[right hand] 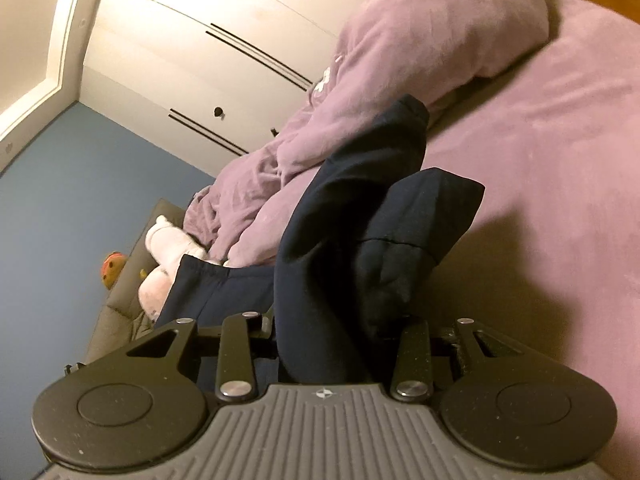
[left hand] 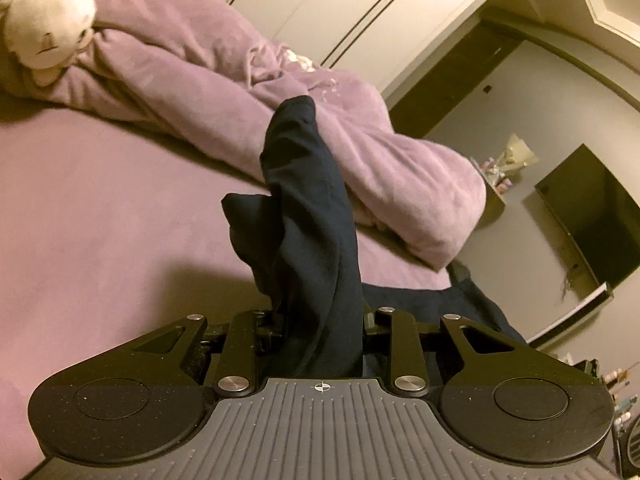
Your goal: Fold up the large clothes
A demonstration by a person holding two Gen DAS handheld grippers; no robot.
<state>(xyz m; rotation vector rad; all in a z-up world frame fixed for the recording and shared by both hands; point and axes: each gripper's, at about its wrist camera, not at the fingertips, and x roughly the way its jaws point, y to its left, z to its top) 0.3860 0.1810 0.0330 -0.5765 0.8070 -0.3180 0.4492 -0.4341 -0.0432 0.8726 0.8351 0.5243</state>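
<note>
A dark navy garment [left hand: 308,216] is bunched between the jaws of my left gripper [left hand: 320,320] and stands up in front of the lens, above the purple bed sheet [left hand: 100,208]. More of it trails to the lower right. In the right wrist view the same navy garment [right hand: 360,240] is clamped in my right gripper [right hand: 336,328], with folds rising over the sheet [right hand: 560,160] and an elastic hem hanging to the left. The cloth hides the fingertips of both grippers.
A crumpled purple blanket [left hand: 280,92] lies across the far side of the bed, also in the right wrist view [right hand: 400,40]. A white plush toy [left hand: 44,28] sits by it. White wardrobe doors [right hand: 200,40], a dark TV screen [left hand: 592,216] and a blue wall [right hand: 60,200] surround the bed.
</note>
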